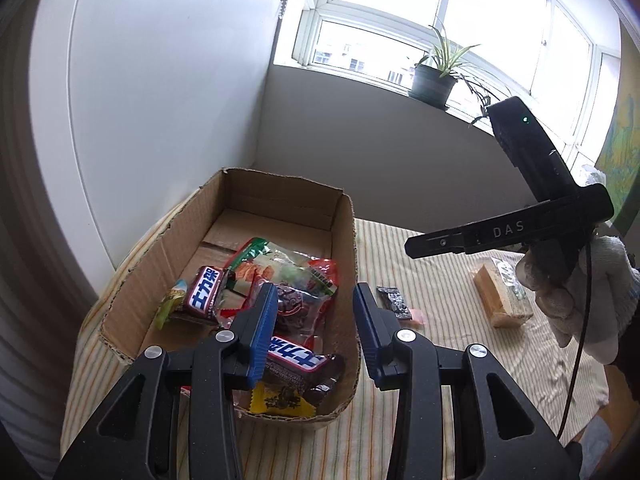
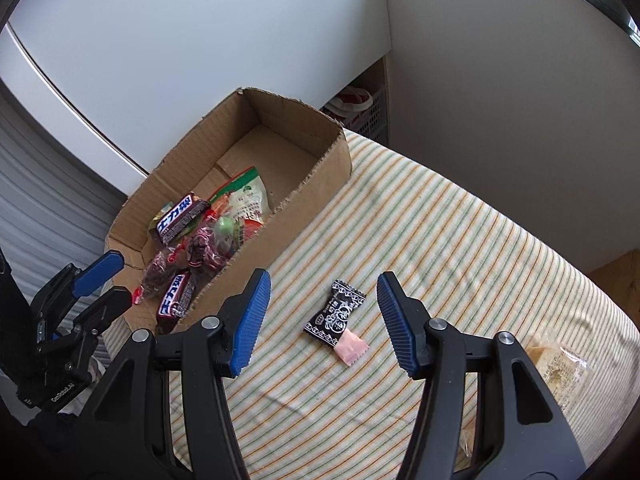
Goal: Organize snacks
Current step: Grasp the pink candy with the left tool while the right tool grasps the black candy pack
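Midway through a snack tidy-up, the right gripper point(image 2: 320, 320) hangs over a striped cloth point(image 2: 460, 240) with its blue jaws apart and nothing between the pads, framing a small black candy point(image 2: 335, 314) with a pink twisted end that lies low in the centre of the right wrist view. The step in hand looks like the approach to that candy: the next move probably calls for lowering the jaws to either side of the thin wrapper, closing on it close to the cloth, then carrying it to the box at upper left of the frame.

Over the near end of the cardboard box point(image 1: 344, 240), in the left wrist view, the left gripper point(image 1: 316, 336) also stands with jaws apart and empty. Its left finger overlaps the snacks in the picture; whether it touches them cannot be told.

Inside the box, the load sits bunched at the near end: two chocolate bars point(image 1: 206, 292) in brown-and-blue wrappers, a large green-and-red bag point(image 1: 276, 260), dark red packets and a yellow wrapper point(image 1: 280, 402). The far end is bare cardboard.

At the right of the left wrist frame, a wrapped tan cake point(image 1: 502, 296) waits on the cloth near a gloved hand point(image 1: 580, 296).
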The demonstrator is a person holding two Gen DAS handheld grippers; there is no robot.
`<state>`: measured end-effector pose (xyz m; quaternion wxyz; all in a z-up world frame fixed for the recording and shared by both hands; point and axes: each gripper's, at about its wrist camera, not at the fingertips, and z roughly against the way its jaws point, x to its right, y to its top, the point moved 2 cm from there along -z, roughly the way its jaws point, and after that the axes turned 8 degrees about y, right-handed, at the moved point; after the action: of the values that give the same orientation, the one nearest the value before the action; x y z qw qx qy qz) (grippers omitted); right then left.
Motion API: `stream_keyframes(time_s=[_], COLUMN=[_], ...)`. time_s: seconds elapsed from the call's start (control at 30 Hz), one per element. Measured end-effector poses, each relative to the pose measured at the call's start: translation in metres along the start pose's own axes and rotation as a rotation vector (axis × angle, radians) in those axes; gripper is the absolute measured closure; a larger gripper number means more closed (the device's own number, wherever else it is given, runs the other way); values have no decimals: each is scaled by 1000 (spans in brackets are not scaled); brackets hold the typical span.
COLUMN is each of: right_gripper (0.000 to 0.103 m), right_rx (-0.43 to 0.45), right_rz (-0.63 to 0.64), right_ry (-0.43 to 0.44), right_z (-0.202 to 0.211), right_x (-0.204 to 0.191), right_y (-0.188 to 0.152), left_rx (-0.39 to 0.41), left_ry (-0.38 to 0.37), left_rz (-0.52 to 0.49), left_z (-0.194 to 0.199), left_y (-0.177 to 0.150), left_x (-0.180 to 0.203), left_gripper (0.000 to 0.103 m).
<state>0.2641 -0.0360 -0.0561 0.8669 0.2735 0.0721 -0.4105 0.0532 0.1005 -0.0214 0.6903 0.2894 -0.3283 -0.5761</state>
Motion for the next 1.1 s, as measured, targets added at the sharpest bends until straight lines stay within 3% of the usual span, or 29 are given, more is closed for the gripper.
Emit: stream_keyframes(time_s=[0.4, 0.57, 0.7, 0.87, 1.1], right_gripper=[46, 53, 59, 76, 78], right_rx=[-115, -138, -138, -153, -146], right_rz=[-51, -38, -18, 17, 20], right_ry=[24, 4, -23, -69, -54], right_z=[-49, -63, -67, -68, -59], right_x=[14, 10, 10, 11, 26], right_y=[-13, -12, -10, -12, -17], left_rx=[-59, -98, -119, -168, -235], left_ry=[-136, -177, -182, -186, -172], left_rz=[-126, -161, -177, -181, -177], left_z=[-2, -5, -9, -23, -43], left_y=[-21, -30, -34, -40, -44], left_x=[56, 74, 82, 93, 103], left_gripper=[66, 70, 70, 70, 70])
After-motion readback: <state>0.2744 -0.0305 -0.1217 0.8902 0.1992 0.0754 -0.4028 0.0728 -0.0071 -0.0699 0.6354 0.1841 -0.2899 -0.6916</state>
